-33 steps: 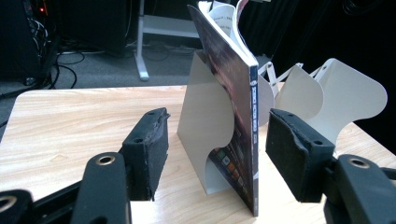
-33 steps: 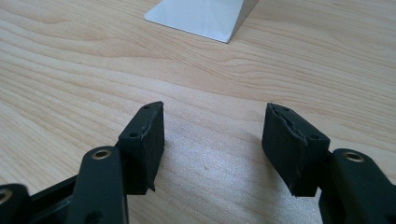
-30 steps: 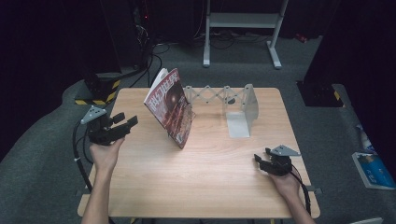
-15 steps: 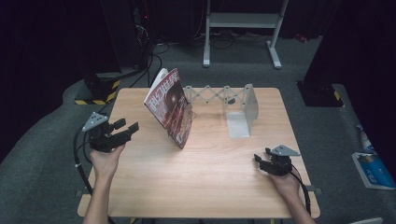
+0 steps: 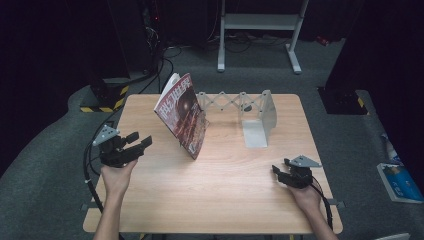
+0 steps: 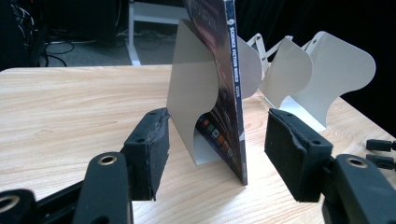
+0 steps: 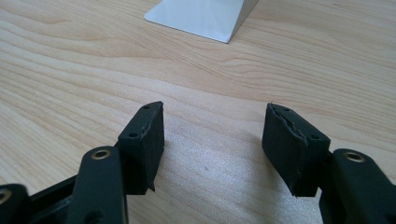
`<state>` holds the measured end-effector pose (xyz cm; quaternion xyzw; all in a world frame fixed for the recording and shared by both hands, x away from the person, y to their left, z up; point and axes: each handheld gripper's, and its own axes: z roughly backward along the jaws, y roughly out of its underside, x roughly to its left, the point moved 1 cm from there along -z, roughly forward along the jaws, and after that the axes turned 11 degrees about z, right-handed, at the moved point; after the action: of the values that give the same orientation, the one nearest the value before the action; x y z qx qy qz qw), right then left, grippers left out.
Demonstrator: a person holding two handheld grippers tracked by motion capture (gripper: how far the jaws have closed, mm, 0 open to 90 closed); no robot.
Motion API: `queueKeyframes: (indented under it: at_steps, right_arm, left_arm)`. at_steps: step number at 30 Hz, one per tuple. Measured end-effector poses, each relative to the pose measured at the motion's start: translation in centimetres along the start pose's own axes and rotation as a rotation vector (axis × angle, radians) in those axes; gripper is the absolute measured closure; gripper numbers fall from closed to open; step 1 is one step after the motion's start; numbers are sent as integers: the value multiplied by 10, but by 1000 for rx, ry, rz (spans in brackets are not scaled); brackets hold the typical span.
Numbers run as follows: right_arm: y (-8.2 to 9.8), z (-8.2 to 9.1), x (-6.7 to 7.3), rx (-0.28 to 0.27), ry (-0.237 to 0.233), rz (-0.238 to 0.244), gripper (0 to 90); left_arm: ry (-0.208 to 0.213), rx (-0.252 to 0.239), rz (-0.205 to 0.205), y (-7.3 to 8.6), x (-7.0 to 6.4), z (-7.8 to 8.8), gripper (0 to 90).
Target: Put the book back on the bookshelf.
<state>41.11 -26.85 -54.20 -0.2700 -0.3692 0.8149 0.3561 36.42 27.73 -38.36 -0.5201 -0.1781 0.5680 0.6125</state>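
Wooden table (image 5: 210,190) bears glossy magazine (image 5: 182,114), metal bookend (image 5: 260,122).

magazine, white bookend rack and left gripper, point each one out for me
magazine (image 5: 183,114), high view, middle of its red front cover
white bookend rack (image 5: 255,133), high view, flat base plate of the right end panel
left gripper (image 6: 215,154), left gripper view, midway between its open jaws

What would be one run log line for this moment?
left gripper: open, facing magazine | right gripper: open, empty | magazine: leaning on bookend rack
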Motion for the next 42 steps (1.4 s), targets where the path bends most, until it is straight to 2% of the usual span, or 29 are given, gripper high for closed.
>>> queueKeyframes:
  at_steps: [12, 42]
  right_arm:
    - [0, 0, 0, 0, 0, -1, 391]
    - [0, 0, 0, -1, 0, 2, 391]
  left_arm:
    - [-13, 41, -7, 14, -5, -10, 399]
    - [-5, 82, 5, 39, -9, -26, 395]
